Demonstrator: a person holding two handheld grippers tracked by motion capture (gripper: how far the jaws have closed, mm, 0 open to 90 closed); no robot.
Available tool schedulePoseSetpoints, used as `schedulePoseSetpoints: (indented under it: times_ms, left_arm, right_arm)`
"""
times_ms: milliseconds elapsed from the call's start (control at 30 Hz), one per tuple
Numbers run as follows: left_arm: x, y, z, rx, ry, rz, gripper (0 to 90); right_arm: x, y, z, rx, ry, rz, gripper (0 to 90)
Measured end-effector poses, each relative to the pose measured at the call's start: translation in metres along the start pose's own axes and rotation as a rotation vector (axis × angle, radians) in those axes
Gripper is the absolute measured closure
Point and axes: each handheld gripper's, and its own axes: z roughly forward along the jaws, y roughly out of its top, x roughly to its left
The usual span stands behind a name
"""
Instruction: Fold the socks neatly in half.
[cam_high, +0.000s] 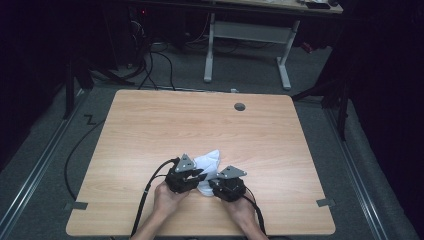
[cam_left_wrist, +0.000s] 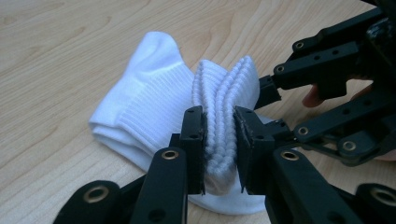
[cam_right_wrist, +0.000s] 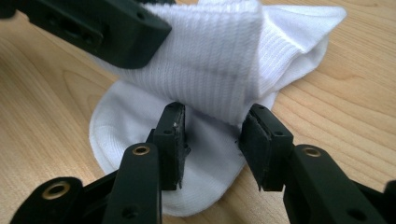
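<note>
1. the fingers (cam_left_wrist: 195, 140) of the left gripper (cam_left_wrist: 219, 140) are clamped on a bunched, upright fold of the ribbed cuff of a white sock (cam_left_wrist: 154, 102); in the left gripper view both pads press into the fabric from either side.
2. the fingers (cam_right_wrist: 172, 140) of the right gripper (cam_right_wrist: 217, 140) stand apart over the lower layer of the white sock (cam_right_wrist: 210, 60); a ribbed flap hangs down into the gap between them, the pads do not squeeze it, and whether it brushes the inner edge of either pad i cannot tell.
3. in the high view the white sock (cam_high: 207, 162) lies on the wooden counter (cam_high: 150, 125), near its front edge and about midway across, partly hidden between the two tools.
4. the left gripper (cam_high: 196, 176) sits at the sock's left side and the right gripper (cam_high: 214, 184) at its right, very close together, each with a grey three-cornered plate on top.
5. part of the sock lies flat on the counter, while the cuff portion is lifted and folded over it.
6. in the left gripper view the right gripper (cam_left_wrist: 268, 100) reaches in from the right, one tip just beside the raised fold.
7. in the right gripper view the left gripper's dark linkage crosses the upper left, over the sock.
</note>
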Motion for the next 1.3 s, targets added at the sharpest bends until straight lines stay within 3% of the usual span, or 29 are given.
schedulePoseSetpoints:
  times_ms: [100,233,333,433,700,867,1100,1300]
  left_arm:
    - [0.003,-0.002,0.001,0.001,0.002,-0.009,74.9]
    - [0.004,-0.002,0.001,-0.004,0.005,-0.014,75.5]
    - [0.004,-0.001,0.000,-0.013,0.004,-0.014,76.0]
    - [0.002,0.000,-0.004,-0.032,0.003,-0.007,76.4]
    - [-0.012,0.001,-0.011,-0.031,0.019,0.049,76.4]
    - [-0.016,-0.007,-0.005,-0.004,0.021,0.049,75.5]
    - [-0.013,-0.014,-0.007,0.004,0.031,0.028,70.6]
    - [-0.015,-0.013,-0.011,-0.009,0.011,0.019,60.9]
  right_arm:
    - [-0.002,0.000,-0.006,-0.003,0.035,0.038,55.7]
    - [0.004,-0.002,-0.021,-0.048,0.058,0.037,55.1]
    - [0.009,-0.005,-0.021,-0.040,0.068,0.018,55.5]
    - [0.012,-0.007,-0.011,0.012,0.058,0.004,56.0]
    - [0.016,-0.004,-0.006,0.006,0.032,-0.015,56.1]
    - [0.016,-0.004,-0.004,-0.002,0.024,-0.010,56.1]
    - [0.014,-0.005,-0.007,-0.006,0.042,0.009,51.4]
    - [0.009,-0.006,-0.022,-0.020,0.069,0.028,49.4]
